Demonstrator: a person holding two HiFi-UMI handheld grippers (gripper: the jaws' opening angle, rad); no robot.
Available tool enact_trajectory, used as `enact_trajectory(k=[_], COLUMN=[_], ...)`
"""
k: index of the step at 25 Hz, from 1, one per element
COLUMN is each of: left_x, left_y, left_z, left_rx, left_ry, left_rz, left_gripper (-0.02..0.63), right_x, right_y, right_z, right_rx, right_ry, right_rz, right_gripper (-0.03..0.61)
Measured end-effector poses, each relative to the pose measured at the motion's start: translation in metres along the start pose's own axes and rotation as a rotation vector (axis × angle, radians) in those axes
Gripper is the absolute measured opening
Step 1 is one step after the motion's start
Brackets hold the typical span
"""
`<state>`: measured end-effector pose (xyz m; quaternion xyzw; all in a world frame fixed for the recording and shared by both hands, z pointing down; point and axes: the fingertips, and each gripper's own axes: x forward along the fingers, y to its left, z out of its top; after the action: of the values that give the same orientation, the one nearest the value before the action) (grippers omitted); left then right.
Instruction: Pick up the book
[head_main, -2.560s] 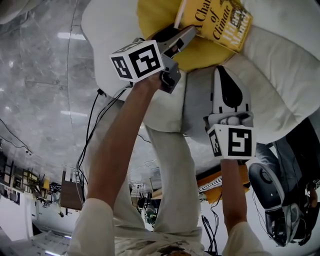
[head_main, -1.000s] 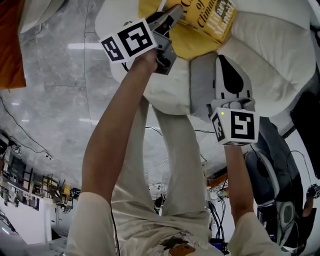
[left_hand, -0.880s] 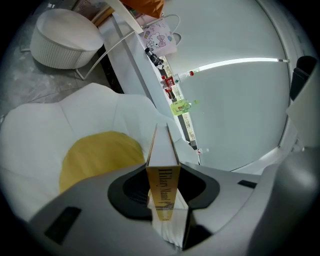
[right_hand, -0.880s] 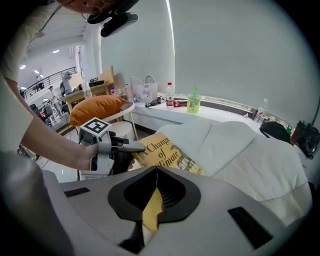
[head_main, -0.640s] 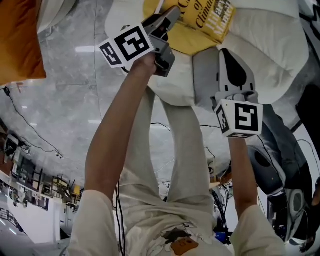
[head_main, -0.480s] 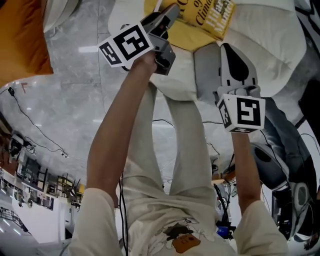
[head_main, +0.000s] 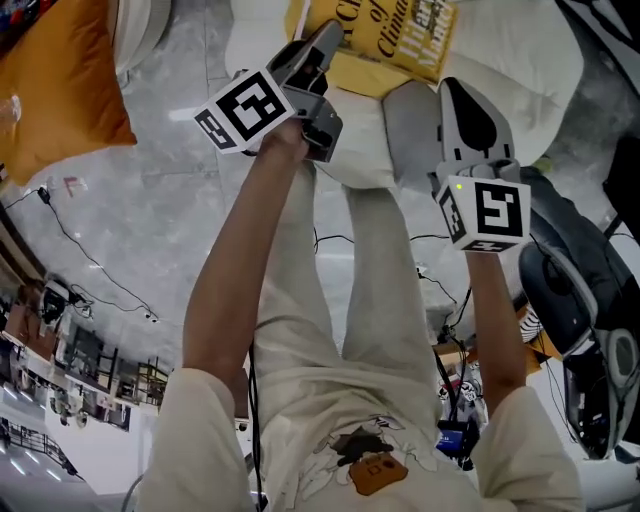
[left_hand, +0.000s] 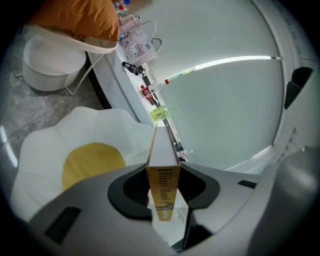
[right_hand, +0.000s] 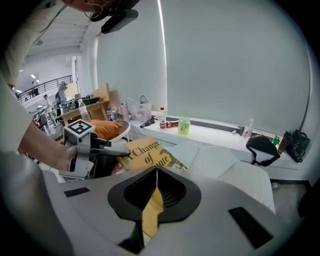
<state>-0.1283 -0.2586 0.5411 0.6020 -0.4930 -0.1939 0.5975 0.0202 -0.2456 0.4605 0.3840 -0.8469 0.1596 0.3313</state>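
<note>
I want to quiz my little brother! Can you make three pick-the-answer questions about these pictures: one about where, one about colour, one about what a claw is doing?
1. Where is the book?
A) flat on the floor
B) held up in the claws
C) on the window ledge

2. What colour is its cover?
A) yellow
B) green
C) black

3. What is the left claw doing?
A) hanging open and empty
B) squeezing a bottle
C) shut on the book

Answers:
1 B: the left claw and the right claw both hold it, over the white cushion.
2 A: the head view shows a yellow cover.
3 C: the left gripper view shows its jaws pressed on both sides of the book.
</note>
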Motion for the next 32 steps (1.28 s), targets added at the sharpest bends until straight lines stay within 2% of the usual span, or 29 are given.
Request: enact_trajectory(k=[11, 23, 29, 32], left_x=[-0.044, -0.117, -0.162, -0.178], left_y=[-0.063, -0.13, -0.2, -0.217], left_z=[0.007, 0.035, 0.028, 0.032], left_rx=[0.033, 0.066, 0.106, 0.116], left_ry=[0.032, 0.012, 0.01, 0.014], left_rz=[-0.024, -0.054, -0.111, -0.134], left_gripper=[0.147, 0.147, 0.147, 0.147], right_x=[-0.056, -0.11, -0.178, -0.192], right_y=[0.0, 0.029, 0.04, 0.05], right_z=[0.043, 0.091, 0.124, 0.139], right_rx=[0.028, 0.027, 0.037, 0.04], right_ry=[-0.046, -0.081, -0.152, -0.173], right_rz=[-0.046, -0.025, -0.04, -0.043], right_gripper=[0.024, 0.023, 0.025, 0.023])
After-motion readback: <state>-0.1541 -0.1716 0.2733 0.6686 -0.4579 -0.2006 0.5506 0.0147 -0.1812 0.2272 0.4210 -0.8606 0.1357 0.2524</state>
